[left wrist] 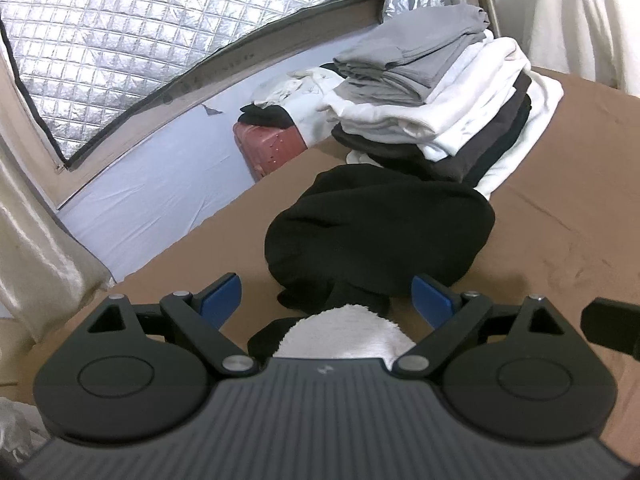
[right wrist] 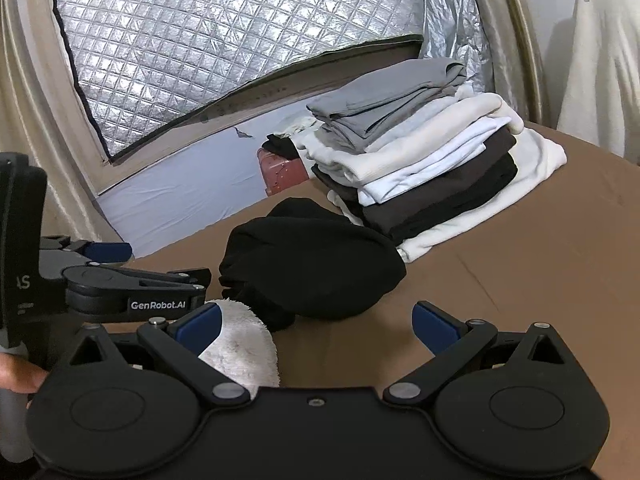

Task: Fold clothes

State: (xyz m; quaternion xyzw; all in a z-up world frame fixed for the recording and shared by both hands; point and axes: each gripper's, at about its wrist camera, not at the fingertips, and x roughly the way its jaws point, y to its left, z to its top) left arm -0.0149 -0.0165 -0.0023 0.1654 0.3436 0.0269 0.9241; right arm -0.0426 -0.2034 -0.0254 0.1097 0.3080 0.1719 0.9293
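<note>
A crumpled black garment [left wrist: 380, 228] with a white fleecy lining [left wrist: 344, 336] lies on the brown table [left wrist: 560, 220] in front of both grippers. My left gripper [left wrist: 326, 300] is open, its jaws straddling the garment's near end without closing on it. The garment [right wrist: 316, 264] and lining [right wrist: 240, 344] also show in the right wrist view. My right gripper [right wrist: 316, 324] is open and empty, just right of the lining. The left gripper [right wrist: 132, 276] appears at the left of that view.
A stack of folded grey, white and dark clothes [left wrist: 440, 100] stands behind the garment, also seen in the right wrist view [right wrist: 424, 168]. A pink suitcase [left wrist: 268, 146] with loose clothes on it sits past the table's far edge. Silver quilted sheet [left wrist: 160, 32] covers the back.
</note>
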